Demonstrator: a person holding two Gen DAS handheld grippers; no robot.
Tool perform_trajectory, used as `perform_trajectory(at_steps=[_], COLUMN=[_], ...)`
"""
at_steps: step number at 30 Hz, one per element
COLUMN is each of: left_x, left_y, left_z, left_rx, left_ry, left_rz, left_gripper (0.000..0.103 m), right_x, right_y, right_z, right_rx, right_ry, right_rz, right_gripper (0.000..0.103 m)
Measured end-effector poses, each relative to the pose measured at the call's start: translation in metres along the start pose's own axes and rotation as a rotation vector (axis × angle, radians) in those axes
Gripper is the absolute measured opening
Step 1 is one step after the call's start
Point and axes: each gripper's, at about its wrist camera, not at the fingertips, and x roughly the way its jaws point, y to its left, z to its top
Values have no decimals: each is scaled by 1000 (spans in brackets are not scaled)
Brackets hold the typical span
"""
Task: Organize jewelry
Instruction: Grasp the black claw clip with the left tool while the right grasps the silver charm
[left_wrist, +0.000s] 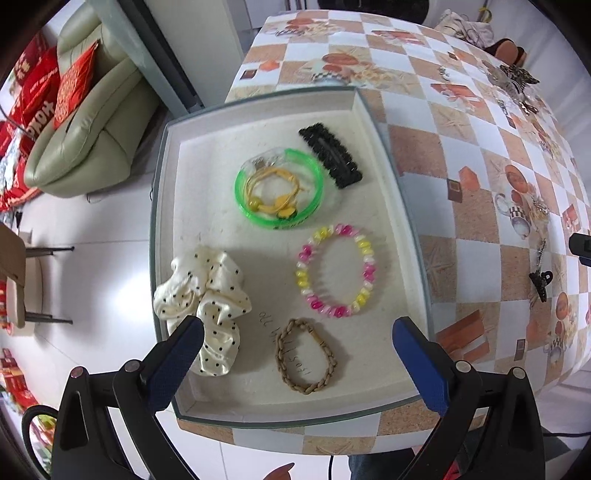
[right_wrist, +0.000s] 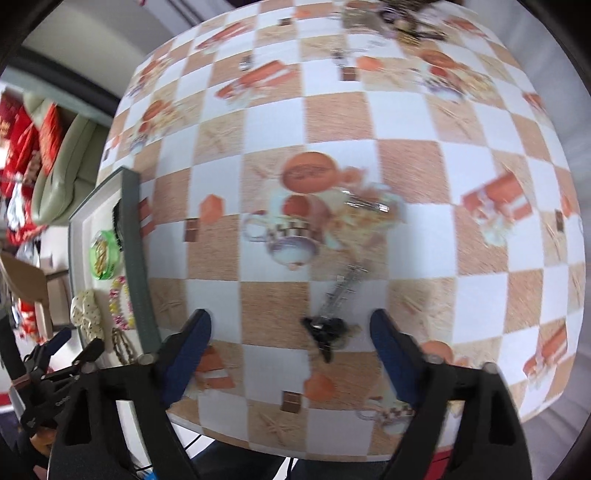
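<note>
Where jaws gape, black claw clip (right_wrist: 325, 334) points nearward.

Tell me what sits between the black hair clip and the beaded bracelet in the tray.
In the left wrist view, the green bangle, with yellow hair ties inside, lies between the black hair clip and beaded bracelet.

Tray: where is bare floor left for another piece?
Bare tray floor lies left of the green bangle, above the scrunchie. The right half is crowded: black clip, beaded bracelet, braided band.
</note>
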Motion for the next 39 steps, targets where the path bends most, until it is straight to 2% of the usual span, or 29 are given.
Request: perform_trajectory(at_steps=[5,11,20,24,27,33,39], left_x=[-10,-27,-46,-48,-43,-20,-3], left_y=[-18,-45,-106,-132,-144,-169,-200], left_z=[6,17,23,17,12,1,-11], left_rx=[59,129,279,337,311,190,102], left_ry=[-26,-58,-68,-50,-12,63,91], left_rz=[4,-36,-212,-241,-273,-271,-267], left_gripper=[103,103,103,103,103,103,103], right_x=[-3,-5,-16,-20,-20,-6,8], right_y=[-26,-55,-75,-76,-74,-71,-74], right_z=[-7,-10,-13,-9,-1,19,34], right_rx=[53,130,193,169,123,-25,-136], right_ry=[7,6,-30,-39,-37,-5,26], right_rz=[-12,-33,-79,-93,-90,-65,-44], right_gripper=[90,90,90,90,90,90,90])
